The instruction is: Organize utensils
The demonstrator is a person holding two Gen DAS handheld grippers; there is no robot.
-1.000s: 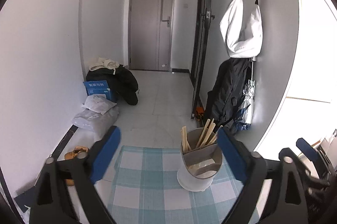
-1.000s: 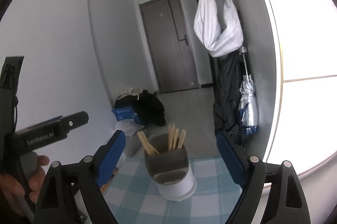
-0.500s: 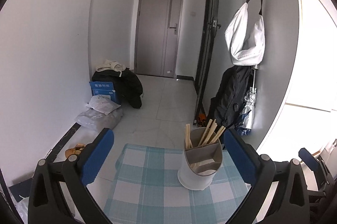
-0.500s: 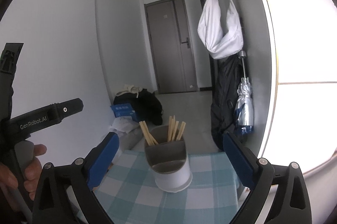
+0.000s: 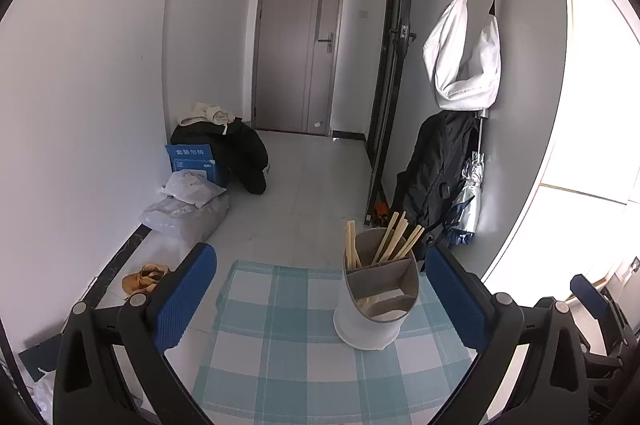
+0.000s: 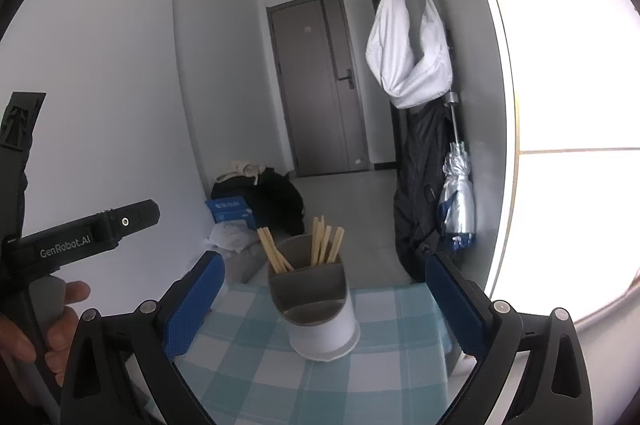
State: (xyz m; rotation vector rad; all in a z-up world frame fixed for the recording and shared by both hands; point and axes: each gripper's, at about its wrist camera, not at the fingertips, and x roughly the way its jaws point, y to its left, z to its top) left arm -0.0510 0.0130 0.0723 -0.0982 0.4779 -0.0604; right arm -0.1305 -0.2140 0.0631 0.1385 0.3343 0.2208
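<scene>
Wooden chopsticks (image 5: 394,239) in cylindrical holder (image 5: 372,321)

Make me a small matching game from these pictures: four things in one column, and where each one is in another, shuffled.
Things:
1. chopsticks
2. white bag
3. blue box
4. utensil holder

Places:
A. hanging on the wall
B. standing on the checked cloth
C. on the floor by the left wall
D. upright in the holder's back compartments

Pairs: 1-D, 2-A, 3-C, 4-B
</scene>
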